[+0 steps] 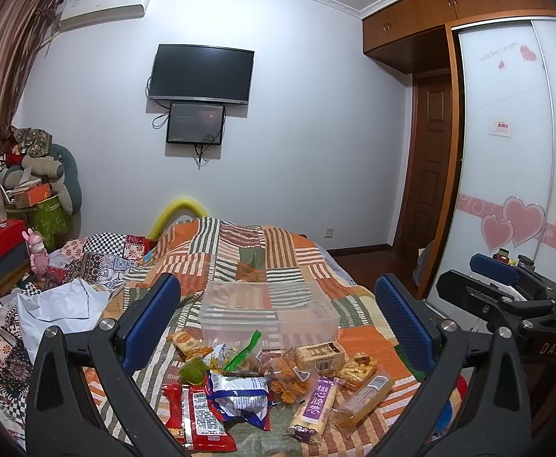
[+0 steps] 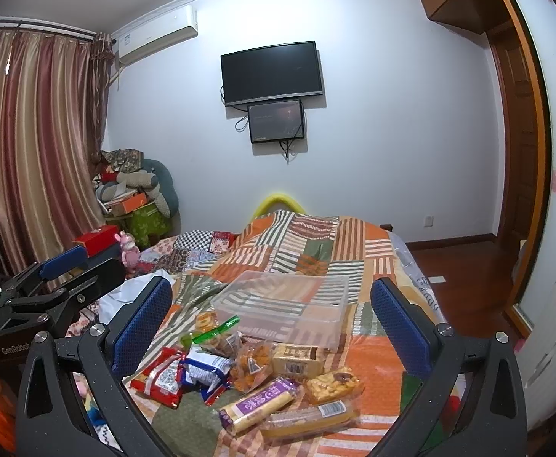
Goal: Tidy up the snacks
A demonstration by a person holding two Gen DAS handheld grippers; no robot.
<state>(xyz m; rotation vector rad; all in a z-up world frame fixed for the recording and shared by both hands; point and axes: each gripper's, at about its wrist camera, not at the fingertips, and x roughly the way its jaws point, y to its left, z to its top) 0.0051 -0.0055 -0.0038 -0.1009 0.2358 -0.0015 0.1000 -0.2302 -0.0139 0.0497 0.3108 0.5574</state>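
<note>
I hold the left hand-held gripper [image 1: 278,312] and right hand-held gripper [image 2: 272,310] with jaws apart, empty, above the bed [image 1: 285,251]. The snacks [image 1: 262,377] lie at 6 o'clock of the clear bin [image 1: 268,310]. Only my right view shows the curtains [image 2: 30,144] fully.

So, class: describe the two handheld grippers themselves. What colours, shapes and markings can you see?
Both match. The left gripper and right gripper have black angular frames with triangular cut-outs, silver round bolts, and flat blue textured pads on their fingers. Seen side-on, the right one reads "DAS" and the left one "GenRobot". No sleeves or cables show.
</note>
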